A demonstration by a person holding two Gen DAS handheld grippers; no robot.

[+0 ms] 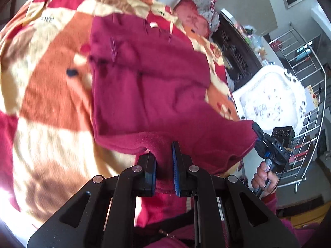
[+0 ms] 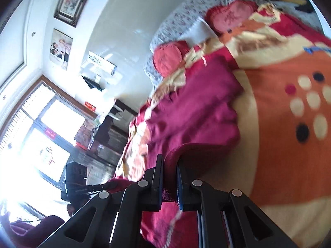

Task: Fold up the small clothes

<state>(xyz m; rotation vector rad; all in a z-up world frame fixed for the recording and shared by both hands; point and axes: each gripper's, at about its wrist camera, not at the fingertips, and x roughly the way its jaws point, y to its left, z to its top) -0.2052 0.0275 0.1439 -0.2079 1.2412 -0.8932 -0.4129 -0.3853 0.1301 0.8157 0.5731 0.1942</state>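
Note:
A dark red fleece garment (image 1: 153, 86) lies on a bed blanket (image 1: 51, 95) patterned in orange, cream and red. Its near edge is lifted off the blanket. My left gripper (image 1: 164, 155) is shut on that near edge. My right gripper (image 1: 257, 132) shows at the right of the left wrist view, pinching the garment's right corner. In the right wrist view the right gripper (image 2: 169, 165) is shut on a fold of the garment (image 2: 196, 111), which stretches away over the blanket (image 2: 279, 144).
Red pillows (image 1: 192, 16) and a floral cover lie at the head of the bed. A dark carved cabinet (image 1: 235, 53), a white ornate chair (image 1: 269, 99) and a metal railing (image 1: 306, 66) stand to the right of the bed. A bright window (image 2: 41, 140) is at left.

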